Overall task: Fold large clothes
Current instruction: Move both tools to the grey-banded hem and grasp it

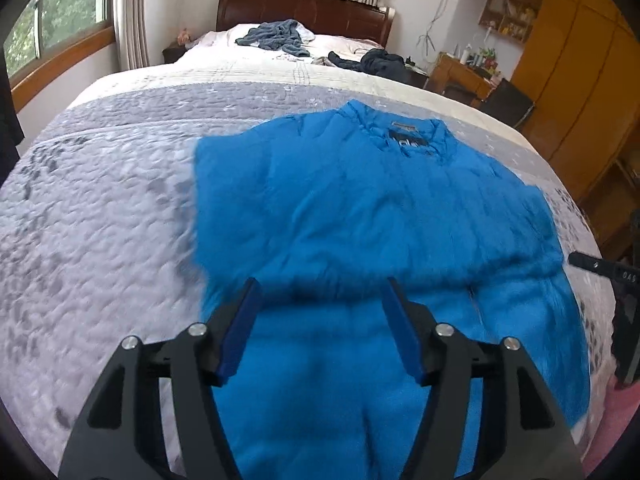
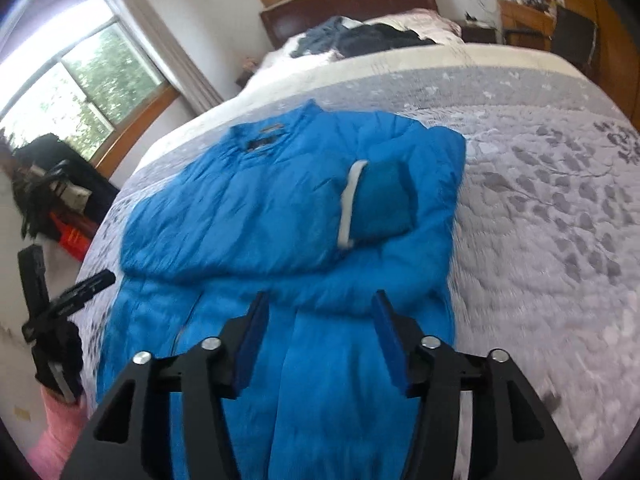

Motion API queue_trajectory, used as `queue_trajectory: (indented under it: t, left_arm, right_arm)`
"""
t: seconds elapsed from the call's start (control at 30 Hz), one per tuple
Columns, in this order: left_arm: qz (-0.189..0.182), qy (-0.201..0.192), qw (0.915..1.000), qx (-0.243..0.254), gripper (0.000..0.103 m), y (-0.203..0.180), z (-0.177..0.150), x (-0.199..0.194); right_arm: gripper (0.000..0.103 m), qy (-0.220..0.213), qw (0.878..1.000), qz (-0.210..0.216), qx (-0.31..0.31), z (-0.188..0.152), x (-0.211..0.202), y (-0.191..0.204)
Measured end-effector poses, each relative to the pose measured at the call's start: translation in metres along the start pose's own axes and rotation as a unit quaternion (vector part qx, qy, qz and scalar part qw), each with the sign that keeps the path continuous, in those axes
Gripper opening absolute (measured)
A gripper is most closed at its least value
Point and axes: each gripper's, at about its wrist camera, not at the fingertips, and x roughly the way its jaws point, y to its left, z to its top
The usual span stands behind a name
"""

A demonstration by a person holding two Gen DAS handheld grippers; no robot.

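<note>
Two grippers hang with jaws spread and nothing between them over a bright blue jacket (image 1: 360,220) on a bed: the left gripper (image 1: 320,292) above the hem end nearest it, the right gripper (image 2: 320,300) above the same near end, seen from the other side. Just ahead of the right gripper's blue pads (image 2: 390,336), a sleeve with a white-edged cuff (image 2: 352,204) lies folded in across the jacket's body, so the folding appears under way; the side ahead of the left gripper also ends in a straight edge, probably tucked in too. Left to do, by this judgement, is doubling the long body from hem toward the collar (image 1: 412,136). Puffy and padded, the jacket lies lengthwise away from both tools on the grey patterned quilt (image 1: 100,200), collar farthest. Beyond it, other dark clothes (image 1: 280,38) sit heaped near the headboard.
</note>
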Motion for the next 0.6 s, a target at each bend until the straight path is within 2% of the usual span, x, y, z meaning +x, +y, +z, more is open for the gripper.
queue_trajectory:
  t: [0.13, 0.27, 0.4, 0.6]
  left_arm:
    - [-0.002, 0.024, 0.9997, -0.007, 0.072, 0.021, -0.040, -0.031]
    - [-0.003, 0.054, 0.9978, -0.039, 0.074, 0.042, -0.090, -0.055]
    - [-0.002, 0.072, 0.9957, -0.058, 0.074, 0.051, -0.130, -0.070]
    - [-0.030, 0.072, 0.9941, -0.075, 0.074, 0.049, -0.173, -0.093]
  right_arm:
    - [0.066, 0.004, 1.000, 0.002, -0.027, -0.046, -0.035, 0.006]
    - [0.073, 0.005, 0.999, -0.009, -0.042, -0.093, -0.060, 0.008]
    - [0.076, 0.010, 0.999, -0.013, -0.044, -0.135, -0.078, 0.008]
    - [0.077, 0.025, 0.999, -0.008, -0.019, -0.185, -0.089, 0.002]
